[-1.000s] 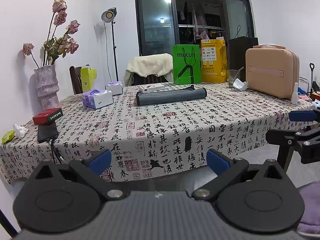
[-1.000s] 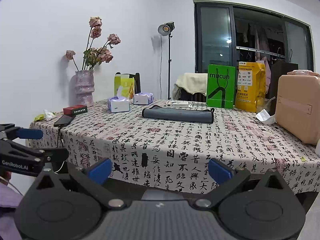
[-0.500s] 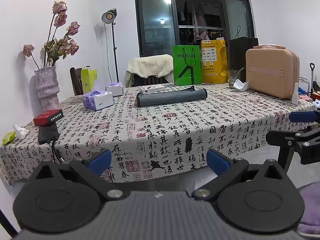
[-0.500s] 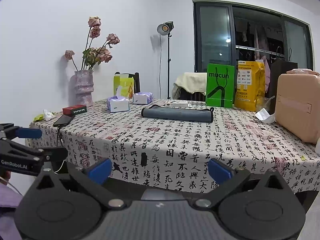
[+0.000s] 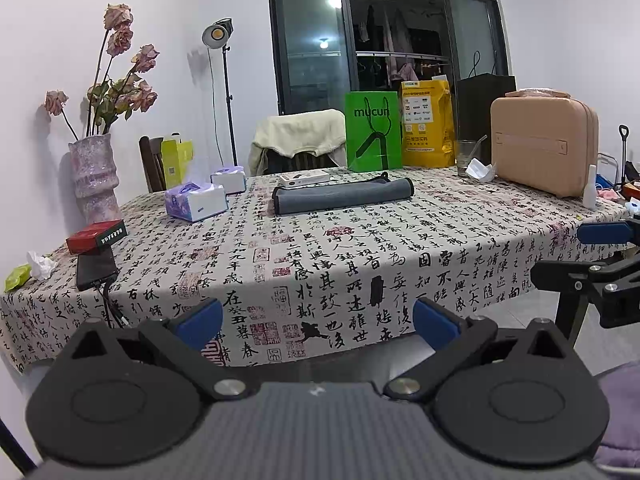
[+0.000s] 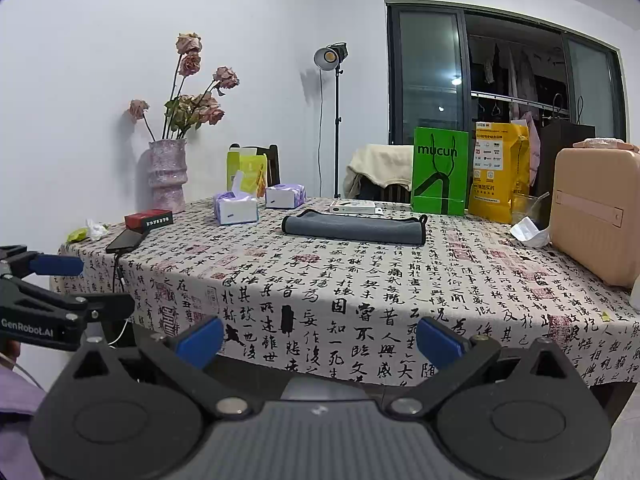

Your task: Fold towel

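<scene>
Left wrist view: left tongs (image 5: 316,316) gape wide, holding nothing, off the near edge of the surface (image 5: 400,248); the grey towel (image 5: 343,196) lies folded far across it. Right wrist view: right tongs (image 6: 320,338) equally wide and empty, towel (image 6: 354,228) well beyond them.

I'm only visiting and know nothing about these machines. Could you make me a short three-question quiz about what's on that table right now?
1. True or false: the grey towel is gripped by the left gripper.
2. What stands right behind the towel? A) green bag B) vase C) beige case
3. Fill in: the right gripper has its jaws ___.

Key: 1 false, it lies on the table, untouched. 2 A. 3 open.
</scene>
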Action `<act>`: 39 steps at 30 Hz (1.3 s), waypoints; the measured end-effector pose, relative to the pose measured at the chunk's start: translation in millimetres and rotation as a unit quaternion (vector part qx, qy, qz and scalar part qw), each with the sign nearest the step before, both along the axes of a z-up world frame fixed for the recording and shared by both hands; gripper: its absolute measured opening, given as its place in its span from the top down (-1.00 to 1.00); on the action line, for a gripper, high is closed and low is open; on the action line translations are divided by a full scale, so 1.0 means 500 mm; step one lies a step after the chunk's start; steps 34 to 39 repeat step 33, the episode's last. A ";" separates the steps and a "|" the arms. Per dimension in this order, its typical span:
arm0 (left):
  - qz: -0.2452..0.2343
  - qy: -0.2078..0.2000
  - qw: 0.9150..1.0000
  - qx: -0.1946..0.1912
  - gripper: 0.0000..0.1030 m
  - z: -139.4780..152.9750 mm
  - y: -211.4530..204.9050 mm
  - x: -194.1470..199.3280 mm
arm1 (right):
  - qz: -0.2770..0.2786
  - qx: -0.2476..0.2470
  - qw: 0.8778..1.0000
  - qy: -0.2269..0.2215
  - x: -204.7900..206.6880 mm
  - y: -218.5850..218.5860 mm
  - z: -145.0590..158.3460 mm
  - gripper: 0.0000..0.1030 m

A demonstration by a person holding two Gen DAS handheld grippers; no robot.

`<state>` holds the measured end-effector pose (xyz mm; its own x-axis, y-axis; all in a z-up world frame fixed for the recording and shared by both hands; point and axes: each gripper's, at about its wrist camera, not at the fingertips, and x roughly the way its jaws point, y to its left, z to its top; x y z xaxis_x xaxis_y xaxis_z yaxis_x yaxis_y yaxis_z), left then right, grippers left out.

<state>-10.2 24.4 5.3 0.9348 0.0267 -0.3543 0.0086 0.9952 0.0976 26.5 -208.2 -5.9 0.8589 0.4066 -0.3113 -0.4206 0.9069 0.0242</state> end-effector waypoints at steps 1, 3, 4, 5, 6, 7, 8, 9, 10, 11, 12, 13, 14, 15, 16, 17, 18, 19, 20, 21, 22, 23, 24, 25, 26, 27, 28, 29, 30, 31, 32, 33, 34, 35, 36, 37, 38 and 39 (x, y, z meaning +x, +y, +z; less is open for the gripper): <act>0.000 -0.001 1.000 0.000 -1.00 0.001 0.000 0.000 | 0.000 0.000 1.000 0.000 0.000 0.000 0.000 -1.00; 0.001 -0.001 1.000 0.001 -1.00 0.002 0.000 0.000 | 0.000 0.000 1.000 0.001 0.000 0.000 -0.001 -1.00; 0.000 -0.001 1.000 0.001 -1.00 0.002 0.000 0.000 | 0.000 0.000 1.000 0.000 0.000 0.000 0.000 -1.00; 0.001 -0.001 1.000 0.001 -1.00 0.002 0.000 0.000 | -0.001 0.000 1.000 0.001 0.000 -0.001 -0.001 -1.00; 0.001 -0.001 1.000 0.001 -1.00 0.002 0.000 0.001 | -0.001 0.001 1.000 0.001 0.000 -0.002 -0.001 -1.00; 0.000 -0.001 1.000 0.001 -1.00 0.002 0.000 0.000 | -0.001 0.000 1.000 0.001 0.000 -0.002 -0.001 -1.00; 0.000 -0.001 1.000 0.001 -1.00 0.002 0.000 0.000 | -0.001 0.000 1.000 0.001 0.000 -0.002 -0.001 -1.00; 0.000 -0.002 1.000 0.001 -1.00 0.002 0.000 0.000 | -0.001 0.000 1.000 0.001 0.000 -0.002 -0.001 -1.00; 0.000 -0.001 1.000 0.001 -1.00 0.002 0.000 0.000 | -0.001 0.000 1.000 0.001 0.000 -0.002 -0.001 -1.00; -0.002 -0.001 1.000 0.001 -1.00 0.002 0.000 0.000 | -0.001 0.000 1.000 0.001 0.000 -0.002 -0.001 -1.00; -0.002 -0.001 1.000 0.001 -1.00 0.002 -0.001 0.001 | -0.001 0.000 1.000 0.001 0.000 -0.002 -0.001 -1.00; -0.002 -0.001 1.000 0.001 -1.00 0.002 -0.001 0.001 | -0.001 0.000 1.000 0.001 0.000 -0.002 -0.001 -1.00; -0.001 -0.001 1.000 0.000 -1.00 0.002 -0.001 0.001 | -0.001 0.001 1.000 0.001 0.000 -0.003 -0.001 -1.00; 0.000 -0.001 1.000 0.000 -1.00 0.002 -0.001 0.000 | -0.002 0.001 1.000 0.001 0.000 -0.003 -0.002 -1.00; 0.001 -0.001 1.000 0.000 -1.00 0.002 -0.001 0.000 | -0.002 0.001 1.000 0.002 0.000 -0.004 -0.003 -1.00; 0.001 -0.002 1.000 0.000 -1.00 0.002 -0.001 0.000 | -0.002 0.001 1.000 0.002 0.001 -0.004 -0.003 -1.00; 0.001 -0.003 1.000 0.000 -1.00 0.002 -0.001 0.000 | -0.002 0.001 1.000 0.002 0.001 -0.004 -0.004 -1.00; 0.001 -0.003 1.000 0.001 -1.00 0.002 -0.001 0.000 | -0.002 0.001 1.000 0.002 0.001 -0.004 -0.003 -1.00; 0.001 -0.004 1.000 0.001 -1.00 0.002 -0.001 0.000 | -0.002 0.001 1.000 0.002 0.001 -0.004 -0.004 -1.00; 0.001 -0.004 1.000 0.001 -1.00 0.002 -0.001 -0.001 | -0.002 0.001 1.000 0.002 0.001 -0.004 -0.003 -1.00; 0.001 -0.004 1.000 0.000 -1.00 0.001 -0.001 -0.001 | -0.002 0.001 1.000 0.003 0.001 -0.004 -0.004 -1.00; 0.001 -0.003 1.000 0.000 -1.00 0.002 -0.001 -0.001 | -0.002 0.001 1.000 0.002 0.001 -0.004 -0.003 -1.00; 0.000 -0.003 1.000 0.000 -1.00 0.002 -0.001 0.000 | -0.002 0.001 1.000 0.002 0.001 -0.004 -0.004 -1.00; 0.000 -0.003 1.000 0.000 -1.00 0.002 -0.001 0.000 | -0.002 0.002 1.000 0.002 0.001 -0.004 -0.004 -1.00; 0.000 -0.003 1.000 0.000 -1.00 0.002 -0.002 0.000 | -0.002 0.001 1.000 0.002 0.001 -0.004 -0.004 -1.00; -0.001 -0.002 1.000 0.000 -1.00 0.002 -0.001 0.001 | -0.002 0.001 1.000 0.002 0.001 -0.004 -0.003 -1.00; -0.002 0.000 1.000 0.000 -1.00 0.001 -0.002 0.002 | -0.002 0.001 1.000 0.003 0.001 -0.004 -0.003 -1.00; -0.003 0.001 1.000 0.000 -1.00 0.000 -0.002 0.002 | -0.002 0.002 1.000 0.003 0.002 -0.004 -0.005 -1.00; -0.004 0.003 1.000 0.000 -1.00 -0.001 -0.002 0.003 | -0.003 0.002 1.000 0.004 0.002 -0.004 -0.006 -1.00; -0.005 0.003 1.000 0.000 -1.00 -0.001 -0.003 0.003 | -0.002 0.002 1.000 0.004 0.001 -0.004 -0.007 -1.00; -0.005 0.002 1.000 0.000 -1.00 -0.002 -0.003 0.003 | -0.002 0.002 1.000 0.004 0.002 -0.004 -0.006 -1.00; -0.005 0.003 1.000 0.000 -1.00 -0.002 -0.003 0.003 | -0.002 0.002 1.000 0.004 0.002 -0.004 -0.006 -1.00; -0.005 0.003 1.000 0.000 -1.00 -0.002 -0.003 0.003 | -0.002 0.002 1.000 0.004 0.002 -0.004 -0.006 -1.00; -0.005 0.003 1.000 0.000 -1.00 -0.002 -0.003 0.003 | -0.002 0.002 1.000 0.004 0.002 -0.004 -0.006 -1.00; -0.005 0.003 1.000 0.000 -1.00 -0.002 -0.003 0.003 | -0.002 0.002 1.000 0.004 0.002 -0.004 -0.006 -1.00; -0.005 0.003 1.000 0.000 -1.00 -0.002 -0.003 0.003 | -0.002 0.002 1.000 0.004 0.002 -0.004 -0.006 -1.00; -0.005 0.003 1.000 0.000 -1.00 -0.002 -0.003 0.003 | -0.002 0.002 1.000 0.004 0.002 -0.004 -0.006 -1.00; -0.005 0.003 1.000 0.000 -1.00 -0.002 -0.003 0.003 | -0.002 0.002 1.000 0.004 0.002 -0.004 -0.006 -1.00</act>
